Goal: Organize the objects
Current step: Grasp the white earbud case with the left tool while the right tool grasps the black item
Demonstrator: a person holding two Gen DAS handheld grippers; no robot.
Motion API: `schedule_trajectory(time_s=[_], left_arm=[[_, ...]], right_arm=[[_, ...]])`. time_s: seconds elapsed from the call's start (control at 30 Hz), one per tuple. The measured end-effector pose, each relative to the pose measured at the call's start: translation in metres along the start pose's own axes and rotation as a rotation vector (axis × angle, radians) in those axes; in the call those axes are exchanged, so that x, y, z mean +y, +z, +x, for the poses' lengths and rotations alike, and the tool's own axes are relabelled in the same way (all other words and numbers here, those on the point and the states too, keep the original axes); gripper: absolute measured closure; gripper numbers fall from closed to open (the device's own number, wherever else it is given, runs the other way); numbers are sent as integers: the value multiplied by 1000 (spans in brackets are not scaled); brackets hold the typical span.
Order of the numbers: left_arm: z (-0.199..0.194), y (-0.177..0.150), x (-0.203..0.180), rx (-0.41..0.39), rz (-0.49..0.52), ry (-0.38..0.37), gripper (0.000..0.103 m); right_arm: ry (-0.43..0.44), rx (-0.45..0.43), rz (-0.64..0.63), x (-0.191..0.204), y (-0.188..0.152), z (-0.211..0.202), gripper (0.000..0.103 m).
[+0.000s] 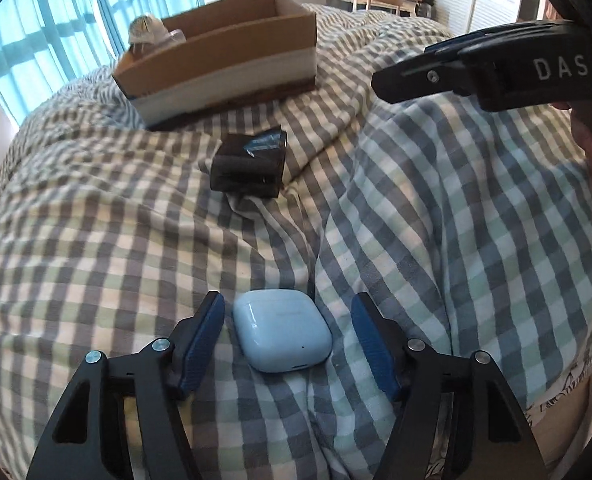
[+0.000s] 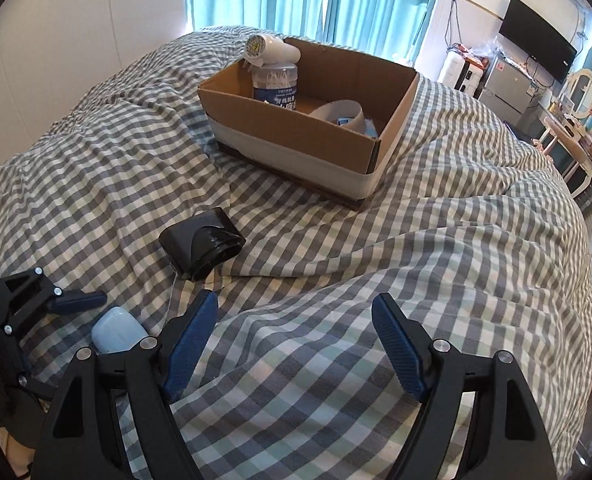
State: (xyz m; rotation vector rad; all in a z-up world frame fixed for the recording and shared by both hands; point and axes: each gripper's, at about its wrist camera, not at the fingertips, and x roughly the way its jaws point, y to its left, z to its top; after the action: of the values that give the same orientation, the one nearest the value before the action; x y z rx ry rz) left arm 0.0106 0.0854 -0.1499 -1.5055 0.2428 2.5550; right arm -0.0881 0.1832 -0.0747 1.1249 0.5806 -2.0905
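Grasp stage of the tidying task. The left hand-held gripper [image 1: 288,316] straddles a pale blue earbud case [image 1: 283,330] lying on the checked duvet [image 1: 436,208]; its blue pads [image 1: 202,336] stand just beside the case on either side, not yet pressing. The right hand-held gripper [image 2: 296,336] hangs open and empty over bare duvet. Beyond lie a black pouch [image 1: 251,164] and the cardboard box [image 1: 224,64]. Next, by judgement: close on the case, lift, carry to the box.

1. A pale blue earbud case [image 1: 283,330], glossy and closed, lies flat on the checked quilt, nearest.
2. A black box-like object [image 1: 250,165] lies farther off.
3. An open cardboard box [image 2: 312,120] sits farthest, holding a bottle [image 2: 275,85].
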Motion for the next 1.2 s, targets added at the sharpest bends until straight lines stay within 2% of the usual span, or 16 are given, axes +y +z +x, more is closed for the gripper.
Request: schedule_trajectory(time_s=[0.07,0.13,0.2,0.23,0.27,0.37,0.4,0.47,0.63,0.73,0.8,0.87,0.97,1.0,1.07,1.2], left_arm=[[5,0,-3,6,15,-7,34],[8,-2,-5,8,26,-15,40],[11,-2,-4,7,29,-12,57],[10,-2,-2,4,24,-11,58],[8,-1,1,-3,12,-13,71],[-4,5,17,-19,-42,-57,86],[-8,7,23,-22,-52,-65,101],[-16,9,34,-33,-56,-52,101],[-11,3,44,19,-98,-111,100],[-17,-3,38,-6,-81,-112,98],[-20,-1,31,0,-61,-161,80],[-20,-2,19,-5,-26,-169,72],[-10,-4,5,1,53,-84,69],[-4,-6,5,15,52,-71,60],[6,-9,6,33,50,-96,53],[18,-11,3,45,62,-91,49]], right_arm=[[3,3,2,0,1,2,24],[6,4,5,0,2,4,24],[8,6,7,1,3,6,24],[8,8,6,1,3,7,24],[8,8,3,2,4,7,24],[11,8,-2,3,5,8,24],[13,8,-2,3,5,9,24],[14,10,-2,3,6,10,24],[18,14,4,3,9,14,24],[20,14,5,3,9,14,24],[20,16,8,2,9,14,24],[19,16,9,2,9,13,24],[22,11,10,2,8,12,24],[22,10,11,2,8,11,24],[24,8,12,2,7,11,24],[30,7,18,2,7,11,24]])
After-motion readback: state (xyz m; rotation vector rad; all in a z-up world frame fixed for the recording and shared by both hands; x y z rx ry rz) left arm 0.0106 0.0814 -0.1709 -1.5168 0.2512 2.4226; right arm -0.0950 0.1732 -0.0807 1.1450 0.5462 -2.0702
